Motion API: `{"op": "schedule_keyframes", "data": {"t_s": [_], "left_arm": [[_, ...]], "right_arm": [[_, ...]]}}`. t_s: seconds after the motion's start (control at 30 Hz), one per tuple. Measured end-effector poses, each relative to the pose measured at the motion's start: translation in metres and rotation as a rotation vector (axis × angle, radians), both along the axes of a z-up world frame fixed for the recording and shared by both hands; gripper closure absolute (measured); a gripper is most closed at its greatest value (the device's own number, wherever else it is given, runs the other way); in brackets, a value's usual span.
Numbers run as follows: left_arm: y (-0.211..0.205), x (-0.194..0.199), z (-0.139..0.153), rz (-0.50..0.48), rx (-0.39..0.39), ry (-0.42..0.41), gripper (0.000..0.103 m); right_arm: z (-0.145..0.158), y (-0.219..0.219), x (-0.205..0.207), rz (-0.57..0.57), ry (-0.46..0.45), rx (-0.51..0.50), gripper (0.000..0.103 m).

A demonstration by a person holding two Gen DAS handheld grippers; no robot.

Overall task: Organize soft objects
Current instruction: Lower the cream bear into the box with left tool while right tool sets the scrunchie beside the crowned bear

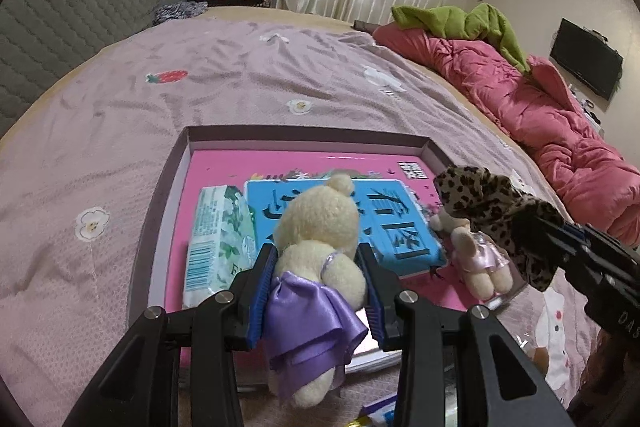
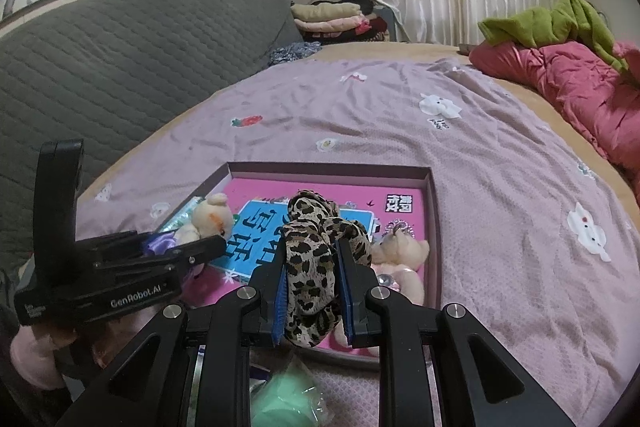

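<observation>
My left gripper (image 1: pixel 318 259) is shut on a cream teddy bear in a purple satin dress (image 1: pixel 320 235), held just above the open shallow box (image 1: pixel 304 135). My right gripper (image 2: pixel 312 255) is shut on a leopard-print cloth (image 2: pixel 316 259), over the box's near right part. That cloth also shows in the left wrist view (image 1: pixel 492 211). A second small bear in a pink dress (image 1: pixel 476 255) lies in the box at the right, also seen in the right wrist view (image 2: pixel 404 259). A tissue pack (image 1: pixel 218 247) and a blue-and-pink book (image 1: pixel 400 227) lie in the box.
The box sits on a lilac bedspread (image 1: pixel 240 75). A pink quilt (image 1: pixel 540 115) with a green garment (image 1: pixel 460 19) lies at the right. A grey headboard (image 2: pixel 120 47) and folded clothes (image 2: pixel 332 15) are behind. A pale green object (image 2: pixel 288 399) lies below the right gripper.
</observation>
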State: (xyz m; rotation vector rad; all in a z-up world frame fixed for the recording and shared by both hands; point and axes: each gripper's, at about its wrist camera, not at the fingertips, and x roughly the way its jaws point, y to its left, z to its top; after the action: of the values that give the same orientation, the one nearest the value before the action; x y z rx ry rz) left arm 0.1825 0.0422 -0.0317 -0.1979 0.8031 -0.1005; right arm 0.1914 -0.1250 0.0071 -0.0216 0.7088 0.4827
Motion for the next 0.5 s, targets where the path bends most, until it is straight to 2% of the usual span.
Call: {"op": "schedule_keyframes", "data": {"t_s": [0.23,0.5], "left_arm": [[0.012,0.006,-0.01,0.05,0.004,0.052,0.063],[0.01,0.007,-0.013,0.039,0.015,0.061,0.063]], "right_arm": [[-0.009,0.009,0.006,0.009,0.017,-0.04,0.081],[-0.023,0.015,0.01,0.019,0.06,-0.078,0.081]]}}
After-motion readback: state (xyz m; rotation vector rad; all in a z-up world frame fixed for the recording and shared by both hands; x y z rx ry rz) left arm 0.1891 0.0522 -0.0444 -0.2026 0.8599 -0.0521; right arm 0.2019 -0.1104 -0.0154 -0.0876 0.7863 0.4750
